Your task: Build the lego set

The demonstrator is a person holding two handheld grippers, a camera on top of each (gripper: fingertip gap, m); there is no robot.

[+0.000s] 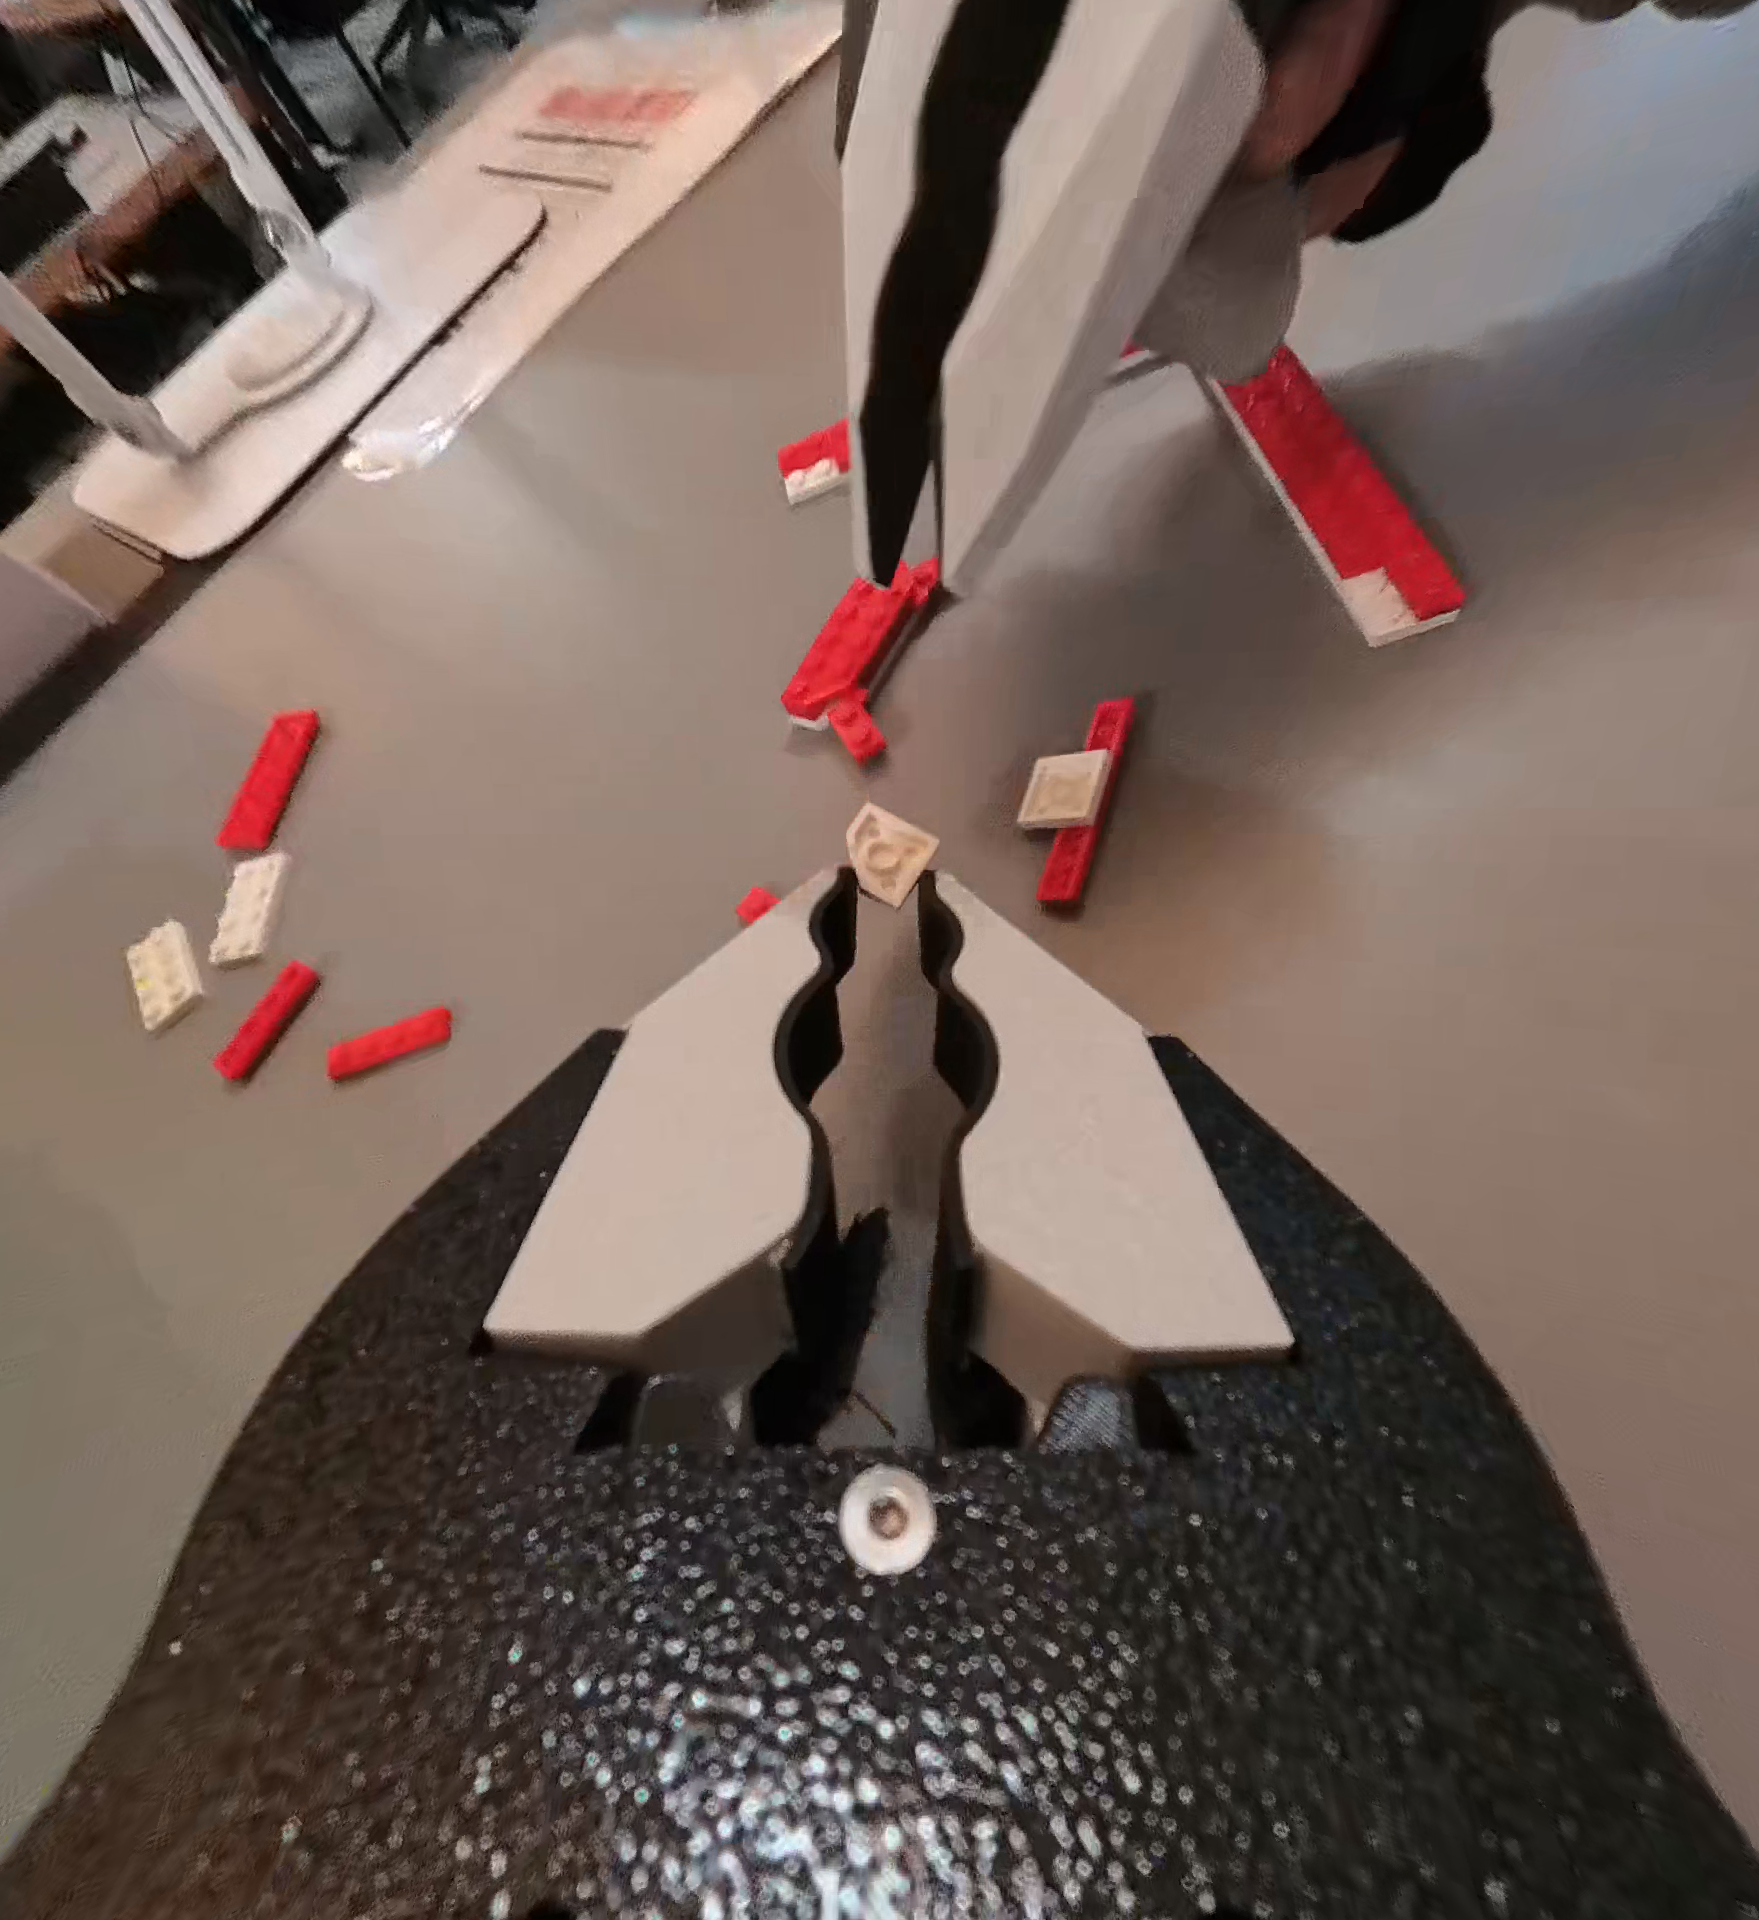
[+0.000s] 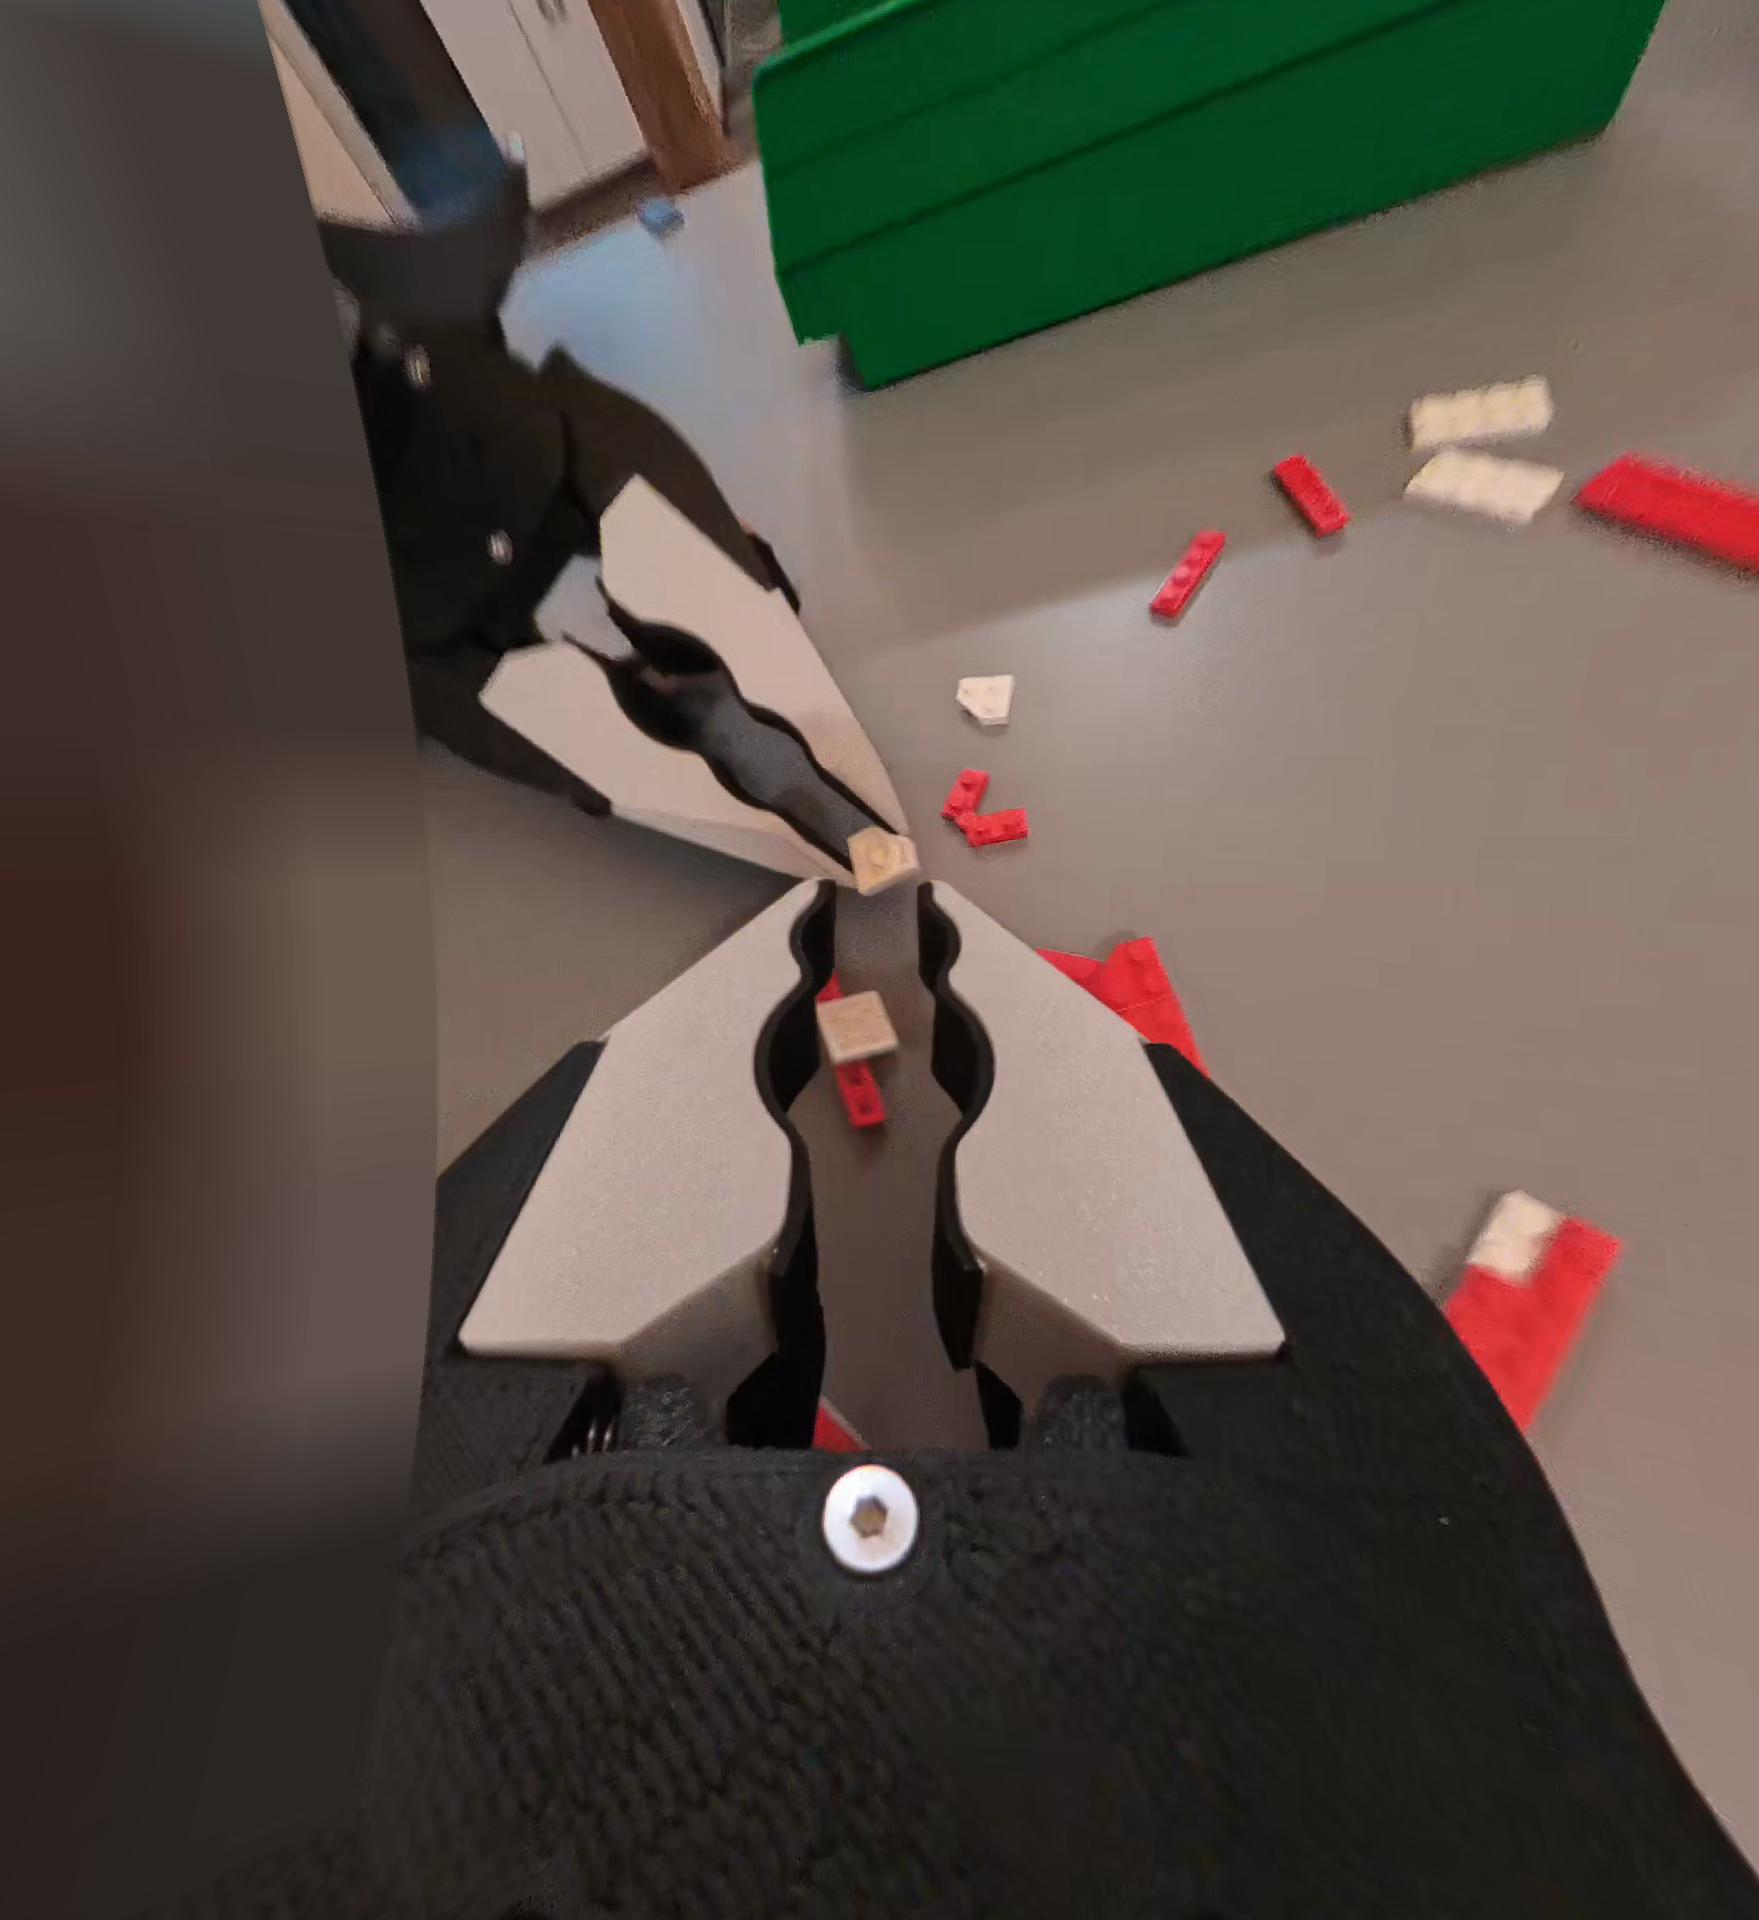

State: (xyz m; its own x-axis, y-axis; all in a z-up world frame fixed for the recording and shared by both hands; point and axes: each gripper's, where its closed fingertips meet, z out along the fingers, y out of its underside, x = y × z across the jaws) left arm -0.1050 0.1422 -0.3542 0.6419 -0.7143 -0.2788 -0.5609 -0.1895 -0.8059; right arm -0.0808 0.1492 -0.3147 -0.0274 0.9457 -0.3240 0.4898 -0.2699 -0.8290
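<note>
The left tongs point(image 1: 887, 883) are clenched on a small white plate point(image 1: 891, 856), pinched at the fingertips above the grey table point(image 1: 542, 727). The right tongs point(image 2: 875, 894) stand released, with a narrow gap at the tips and nothing between them; they sit just beside the held plate. Near them lies a red strip carrying a white square tile point(image 1: 1067, 792). Farther off lies a long red and white assembly point(image 1: 1342, 499). Loose red and white pieces point(image 1: 267, 779) are scattered to the left.

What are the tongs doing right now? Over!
Left tongs shut on small white piece. Right tongs open, empty. Red and white plates loose on table. Nothing blocking.
</note>
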